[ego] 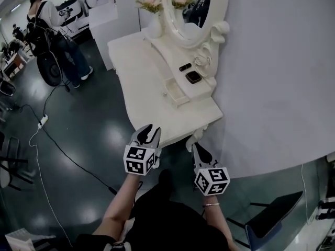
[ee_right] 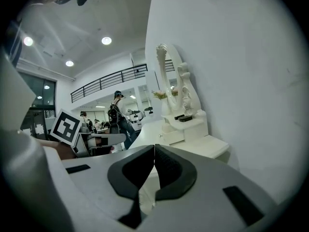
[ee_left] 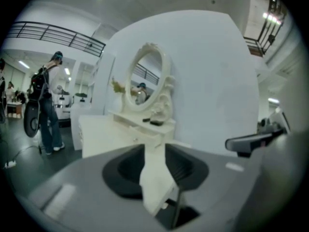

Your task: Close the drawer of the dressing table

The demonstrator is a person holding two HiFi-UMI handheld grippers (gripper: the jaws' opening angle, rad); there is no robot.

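My left claw (ego: 148,133) spread, nothing between. My right claw (ego: 201,151) pressed together. Both short of dressing table (ego: 144,72) near edge. Small drawer (ego: 175,94) far right, pulled out.

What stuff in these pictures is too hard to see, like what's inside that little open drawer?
- Inside the drawer: in the head view it is too small and far away to tell if anything is in it.
- The square black thing below the mirror: head view, too small to name.
- The mirror's top: head view, cut off by the picture's upper edge.
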